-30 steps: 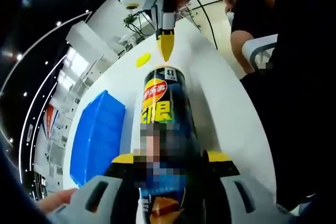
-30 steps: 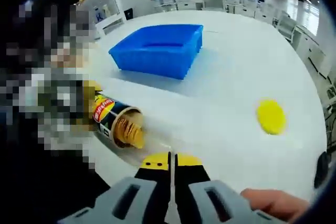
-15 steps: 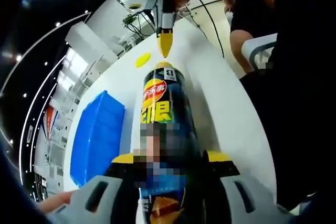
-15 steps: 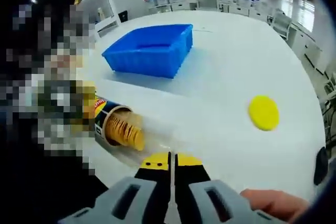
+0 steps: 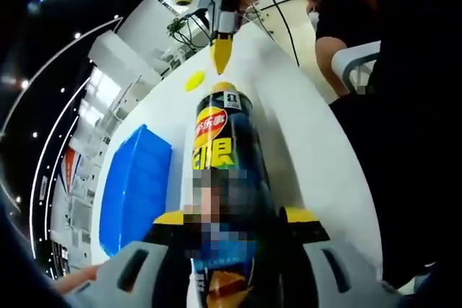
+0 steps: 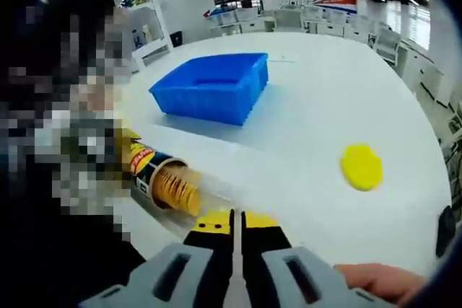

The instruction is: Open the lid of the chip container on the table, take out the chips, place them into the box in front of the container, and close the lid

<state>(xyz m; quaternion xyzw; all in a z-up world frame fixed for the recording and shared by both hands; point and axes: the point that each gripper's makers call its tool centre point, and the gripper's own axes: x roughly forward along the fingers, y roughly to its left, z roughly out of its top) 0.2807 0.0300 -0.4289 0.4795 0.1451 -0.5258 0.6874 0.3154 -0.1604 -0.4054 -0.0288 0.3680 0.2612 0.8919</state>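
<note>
Left claw (image 5: 234, 225) clamped on chip container (image 5: 224, 149), right claw (image 6: 232, 220) pinched shut beside chips (image 6: 177, 187)

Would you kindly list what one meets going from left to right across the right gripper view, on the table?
Chip container lying on its side with its open mouth showing chips, then the blue box farther back, then the yellow lid lying flat on the white table.
</note>
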